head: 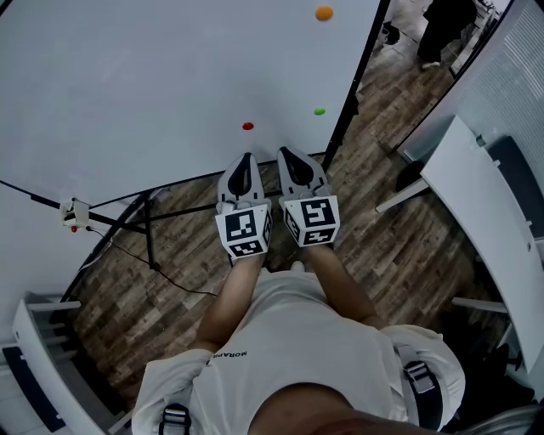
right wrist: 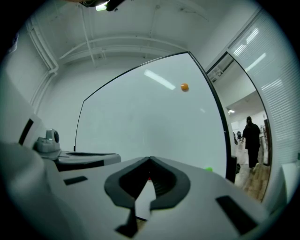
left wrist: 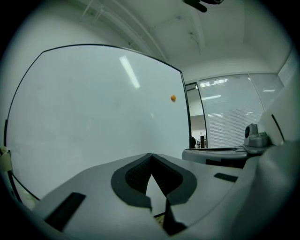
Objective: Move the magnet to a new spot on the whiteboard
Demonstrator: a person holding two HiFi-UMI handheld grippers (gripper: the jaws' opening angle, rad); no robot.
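White shirt [head: 289, 340] of the person fills the bottom of the head view, and both bare forearms reach forward from it. Ahead stands the whiteboard [head: 153, 85], the biggest thing in the scene, on a black stand [head: 144, 212]. Under it is a wooden floor [head: 399, 246], and at the right a white table [head: 476, 204]. Far behind the board's right edge another person [head: 442, 30] in dark clothes stands.

The left gripper [head: 247, 157] and the right gripper [head: 283, 153] are side by side, close to each other, and both point at the lower part of the board without touching it. Each gripper view shows its two jaws pressed together at the tips, with nothing between them.

Three magnets sit on the board. The orange magnet [head: 324, 13] is high up, well apart from both grippers. The green magnet [head: 320, 111] is near the board's right edge, a little ahead of the right gripper. The red magnet [head: 247, 127] is just ahead of the left gripper's tips, not touched.
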